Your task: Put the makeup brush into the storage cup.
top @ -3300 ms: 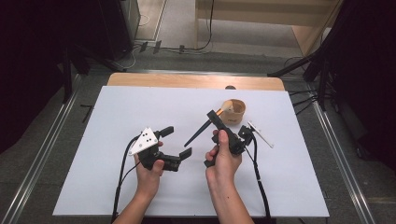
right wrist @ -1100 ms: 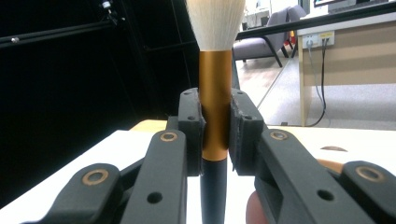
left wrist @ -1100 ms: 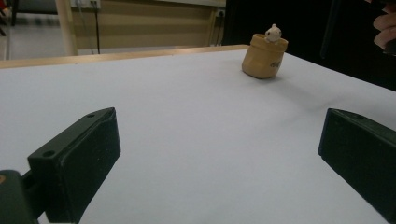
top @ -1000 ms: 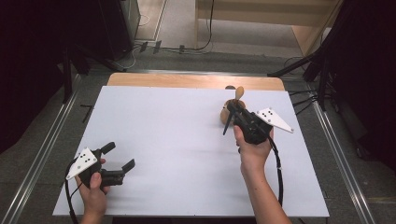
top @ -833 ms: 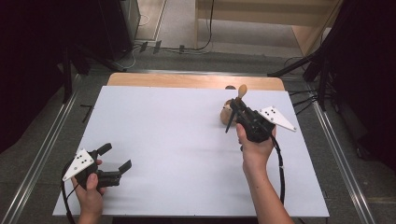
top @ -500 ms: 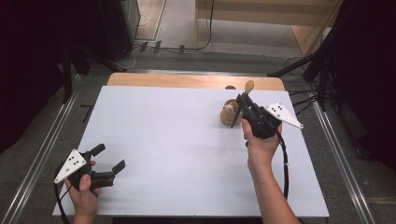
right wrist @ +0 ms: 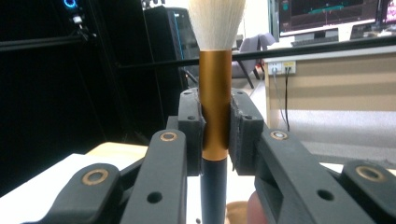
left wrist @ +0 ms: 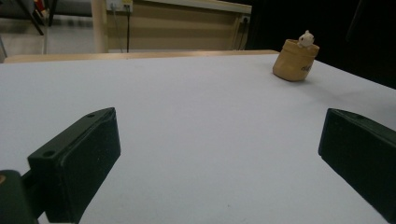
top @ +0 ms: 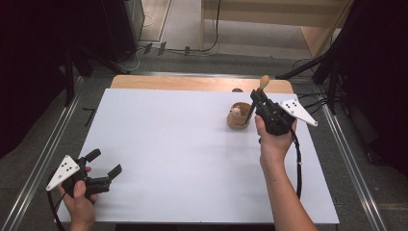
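A: Start from the wooden cup (top: pixel 239 116) — where does it sit?

B: On the white table (top: pixel 183 154), toward the far right part of it. A small pale figure (top: pixel 235 111) peeks over its rim; from the left gripper view the same cup (left wrist: pixel 294 60) stands well off, with the figure (left wrist: pixel 306 38) on top.

A: And the right gripper (top: pixel 254 96)?

B: Just beside the cup, on its right and raised above it, held in the person's right hand (top: pixel 272 142). Its jaws are clamped tight on a brush (top: pixel 256 96) — in the right gripper view they pinch the gold ferrule, the brush (right wrist: pixel 215 105) standing upright with white bristles above and a dark handle running down below the jaws. In the high view the handle's lower end reaches down to the cup's right rim; whether it touches I cannot tell.

A: The left gripper (top: pixel 103 164)?

B: Well apart from the cup, at the near left corner of the table, in the left hand (top: pixel 79 202). Its jaws stand wide open and hold nothing — bare table lies between them.
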The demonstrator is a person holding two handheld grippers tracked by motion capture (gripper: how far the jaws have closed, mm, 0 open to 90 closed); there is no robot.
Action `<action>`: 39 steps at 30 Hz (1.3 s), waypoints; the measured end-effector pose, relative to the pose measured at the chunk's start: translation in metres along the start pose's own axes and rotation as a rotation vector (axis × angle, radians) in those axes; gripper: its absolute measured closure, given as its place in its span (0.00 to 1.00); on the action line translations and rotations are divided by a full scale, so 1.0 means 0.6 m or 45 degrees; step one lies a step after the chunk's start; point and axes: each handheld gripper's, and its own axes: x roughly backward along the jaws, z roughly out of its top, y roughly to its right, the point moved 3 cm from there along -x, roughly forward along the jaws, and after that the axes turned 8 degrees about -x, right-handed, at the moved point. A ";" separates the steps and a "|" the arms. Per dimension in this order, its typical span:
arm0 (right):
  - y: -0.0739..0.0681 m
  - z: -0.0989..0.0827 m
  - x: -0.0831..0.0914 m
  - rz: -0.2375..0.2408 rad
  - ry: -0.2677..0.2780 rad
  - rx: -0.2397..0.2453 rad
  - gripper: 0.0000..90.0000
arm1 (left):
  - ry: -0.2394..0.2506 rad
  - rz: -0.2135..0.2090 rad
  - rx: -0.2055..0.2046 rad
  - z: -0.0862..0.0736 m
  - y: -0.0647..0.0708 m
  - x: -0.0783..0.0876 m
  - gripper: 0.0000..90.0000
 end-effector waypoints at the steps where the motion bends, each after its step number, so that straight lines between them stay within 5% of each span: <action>1: 0.002 0.000 -0.002 0.003 0.012 0.001 0.88 | -0.001 -0.001 0.000 0.000 0.000 0.000 0.00; 39: 0.072 -0.027 -0.086 -0.109 -0.013 0.002 0.88 | 0.010 -0.013 -0.004 -0.001 0.003 -0.002 0.00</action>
